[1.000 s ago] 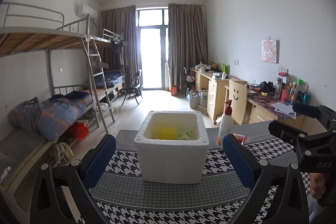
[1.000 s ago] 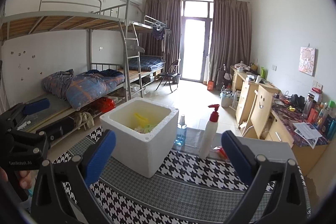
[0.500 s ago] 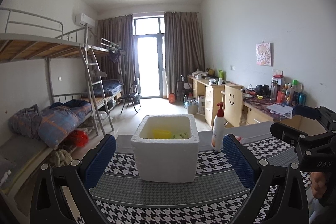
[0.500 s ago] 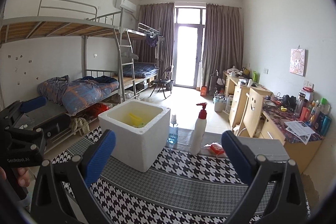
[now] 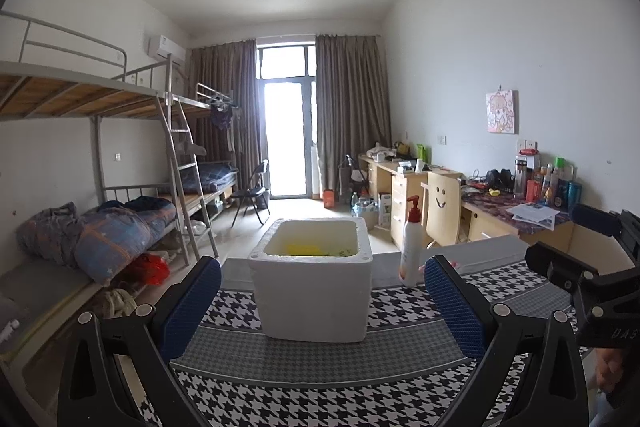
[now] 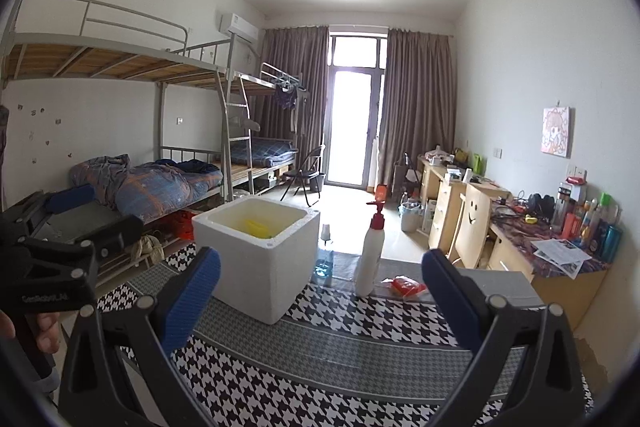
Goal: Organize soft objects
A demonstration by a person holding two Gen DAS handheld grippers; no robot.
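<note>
A white foam box stands on a houndstooth-patterned table, also seen in the right wrist view. Yellow and green soft items lie inside it; the yellow one shows in the right wrist view. My left gripper is open and empty, in front of the box and above the table. My right gripper is open and empty, in front of and right of the box. Each gripper appears at the edge of the other's view.
A white pump bottle stands right of the box, with a red packet and a small clear bottle near it. Bunk beds line the left wall, desks the right.
Both grippers have drawn back and risen; the box looks smaller and lower in both views. The jaws stay open.
</note>
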